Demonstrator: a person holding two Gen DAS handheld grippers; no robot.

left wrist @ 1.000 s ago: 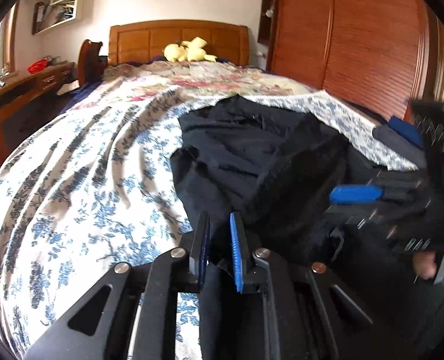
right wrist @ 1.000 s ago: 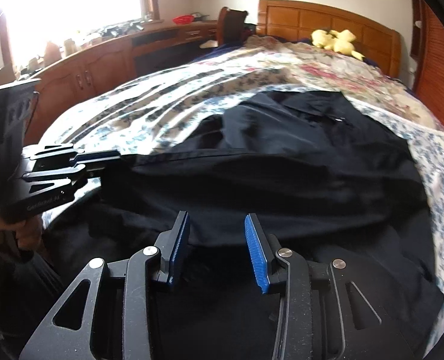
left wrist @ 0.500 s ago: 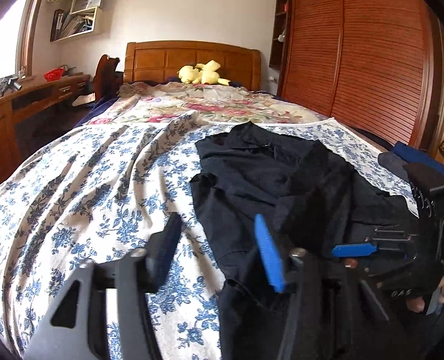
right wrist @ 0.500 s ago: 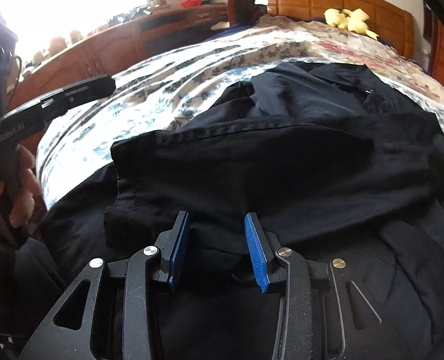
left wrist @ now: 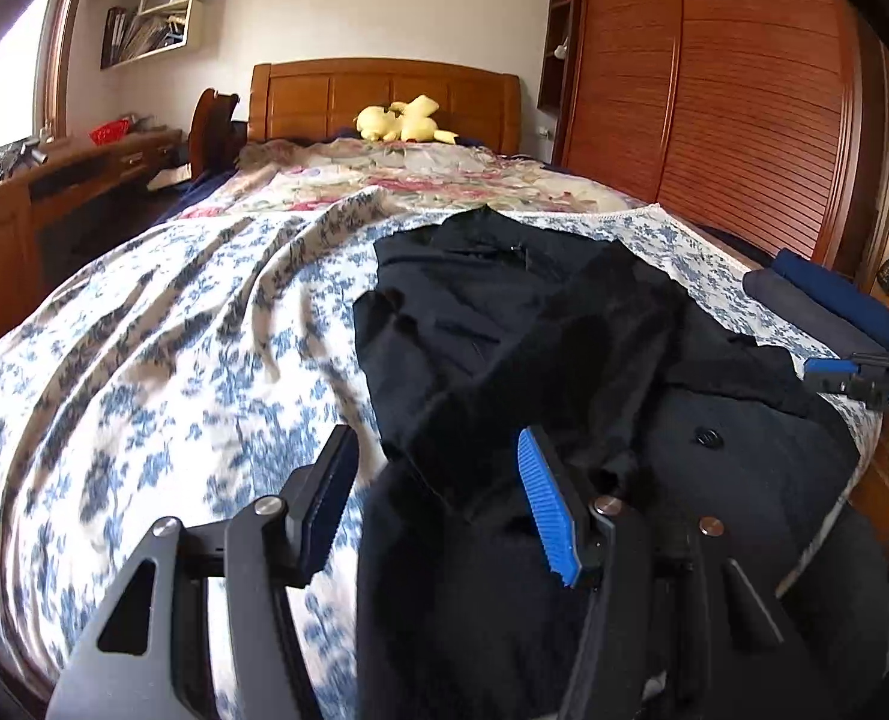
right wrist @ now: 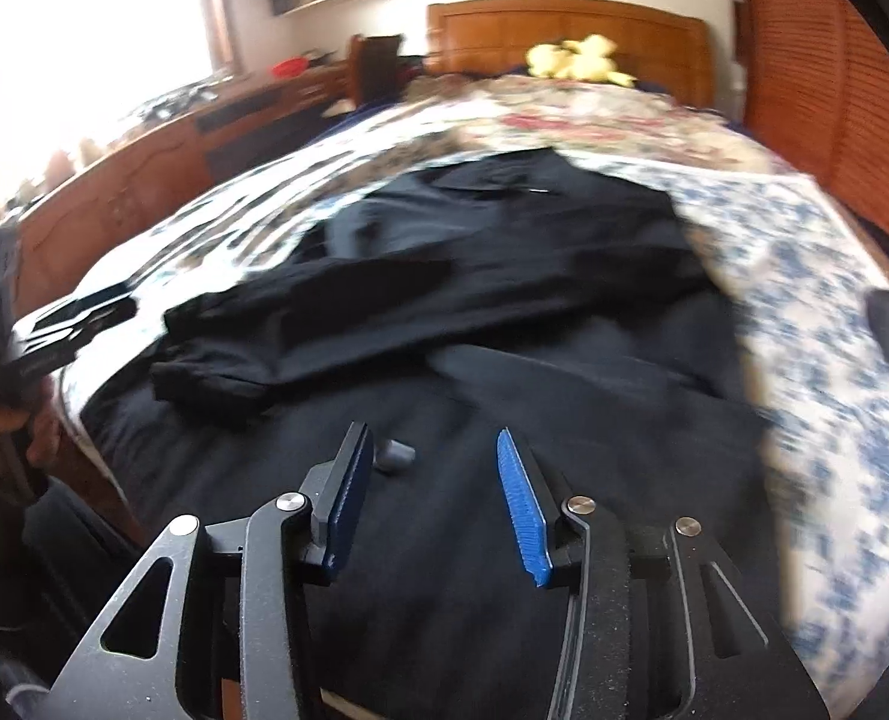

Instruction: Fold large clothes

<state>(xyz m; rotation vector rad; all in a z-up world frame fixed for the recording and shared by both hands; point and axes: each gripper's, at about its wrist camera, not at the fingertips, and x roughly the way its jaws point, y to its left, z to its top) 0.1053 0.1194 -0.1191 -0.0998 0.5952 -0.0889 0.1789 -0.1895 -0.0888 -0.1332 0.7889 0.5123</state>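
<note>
To the left of the black coat [left wrist: 564, 360] the flowered bedspread [left wrist: 162, 372] lies bare and rumpled as far as the bed's edge. On the right, folded blue clothes [left wrist: 828, 306] sit just beside the coat, with the wardrobe [left wrist: 714, 108] close behind. The yellow plush toy [left wrist: 405, 120] sits far off by the headboard [left wrist: 384, 93]

The black garment [left wrist: 564, 360] lies rumpled, partly folded, a sleeve across it.
</note>
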